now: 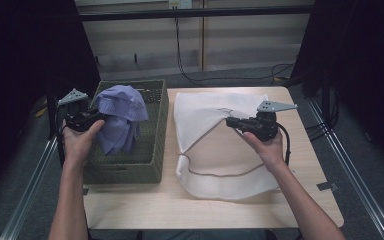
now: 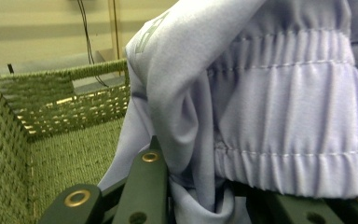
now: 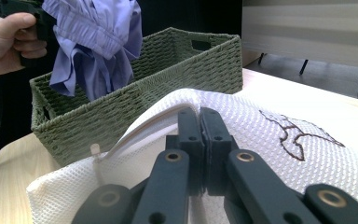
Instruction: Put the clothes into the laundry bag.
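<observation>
Light wooden table (image 1: 215,210) set before a pale panelled wall, dark curtains to either side, cables trailing along the floor behind. High view: green woven basket (image 1: 158,130) standing on the left part of the table; white mesh bag (image 1: 200,115) lying flat just beside it on the right, edge lifted toward the right gripper, brown drawstring (image 1: 220,174) looped across the bare wood inside the bag's opening. Left gripper (image 1: 96,116) held over the basket's left rim, jaws clamped on a lilac garment (image 1: 122,112) hanging bunched above the basket interior, lower folds reaching down inside. Right gripper (image 1: 230,121) held over the bag, jaws closed on the bag's raised edge. Left gripper view: lilac garment (image 2: 261,102) pressed close against the lens, gathered elastic waistband running across, cloth pinched between the black jaws at the bottom; basket (image 2: 9,140) wall and woven floor seen at left, beneath and behind the cloth. Right gripper view: jaws closed together on a fold of the mesh bag (image 3: 261,135), white zipper edge pulled up alongside, brown embroidered motif (image 3: 298,135) on the bag to the right; basket (image 3: 168,79) beyond, with the garment (image 3: 93,42) suspended above its near end from the left gripper (image 3: 39,23), gripped in a hand (image 3: 7,39) at upper left.
</observation>
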